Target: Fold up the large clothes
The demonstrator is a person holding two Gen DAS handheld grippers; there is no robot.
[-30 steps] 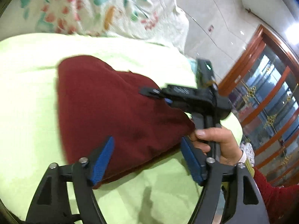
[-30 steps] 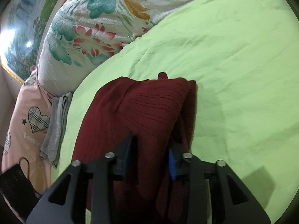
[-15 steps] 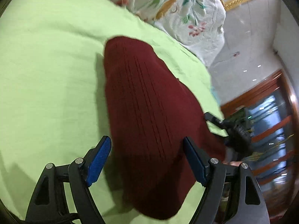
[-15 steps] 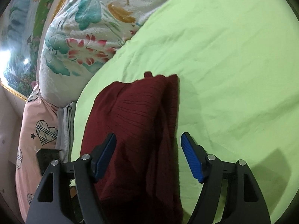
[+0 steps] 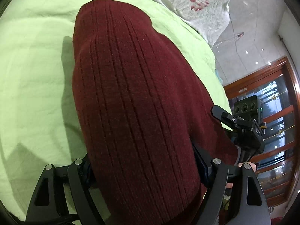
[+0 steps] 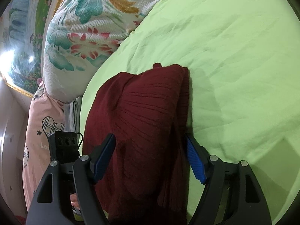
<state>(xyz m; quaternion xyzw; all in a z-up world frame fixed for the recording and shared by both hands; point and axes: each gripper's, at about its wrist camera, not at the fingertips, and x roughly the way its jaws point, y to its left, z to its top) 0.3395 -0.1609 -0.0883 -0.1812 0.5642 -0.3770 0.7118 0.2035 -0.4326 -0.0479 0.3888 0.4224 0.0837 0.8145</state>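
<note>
A dark red ribbed knit sweater (image 5: 138, 97) lies folded in a bundle on the light green bedsheet (image 5: 33, 60). My left gripper (image 5: 144, 166) is open wide, its fingers on either side of the near end of the bundle, which bulges between them and hides the pads. In the right wrist view the same sweater (image 6: 142, 123) lies between the blue pads of my right gripper (image 6: 150, 159), which is open and straddles it. The right gripper's body shows in the left wrist view (image 5: 243, 131).
A floral quilt (image 6: 90, 28) is piled at the head of the bed, with a pink heart-print pillow (image 6: 39, 123) and a grey folded cloth (image 6: 73, 110) beside it. A wood-framed glass door (image 5: 277, 123) stands past the bed edge.
My right gripper has opened and let go of the sweater. My left gripper has swung round and moved in over the bundle, which now sits between its open fingers.
</note>
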